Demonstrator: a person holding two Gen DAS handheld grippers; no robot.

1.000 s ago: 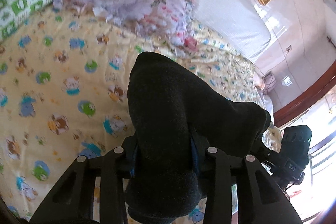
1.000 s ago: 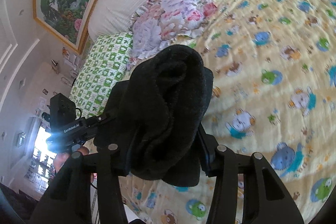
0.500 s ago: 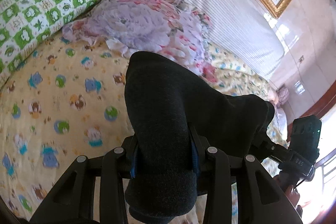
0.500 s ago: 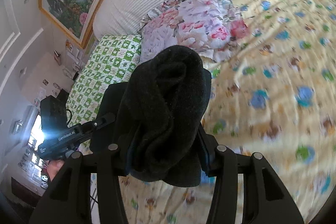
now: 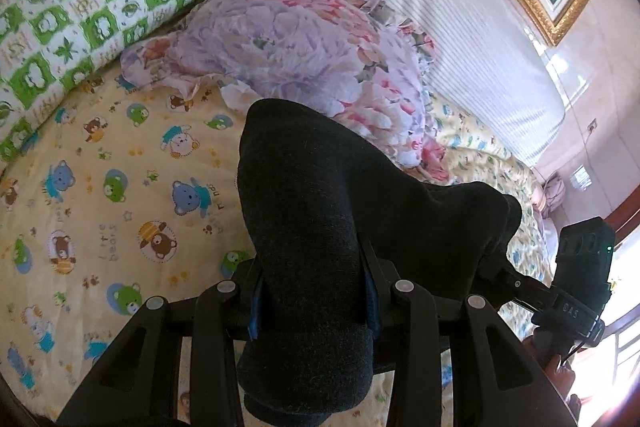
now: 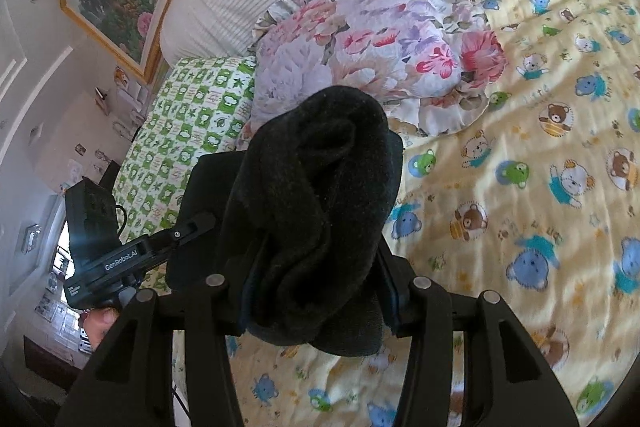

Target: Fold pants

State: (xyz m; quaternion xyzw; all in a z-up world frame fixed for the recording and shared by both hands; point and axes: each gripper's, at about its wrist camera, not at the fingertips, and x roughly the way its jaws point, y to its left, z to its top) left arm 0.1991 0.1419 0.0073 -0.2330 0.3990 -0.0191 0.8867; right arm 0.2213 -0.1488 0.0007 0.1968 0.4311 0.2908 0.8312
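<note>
Black fleecy pants (image 5: pixel 312 227), bunched thick, clamped in both tongs: left gripper (image 5: pixel 312 303), right gripper (image 6: pixel 316 291). Below: bear-print bedsheet (image 5: pixel 120 195), floral pillow (image 6: pixel 380 39).

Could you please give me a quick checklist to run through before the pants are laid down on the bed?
1. Left gripper clamped on the pants: ok.
2. Right gripper clamped on the pants: ok, a bunched wad sits between its fingers.
3. Cloth spans between both grippers: ok.
4. Pants hanging flat and unbunched: not ok.
5. Bare sheet ahead for laying down: ok.
6. Floral pillow and green pillow clear of the landing spot: cannot tell, both lie close ahead.
</note>
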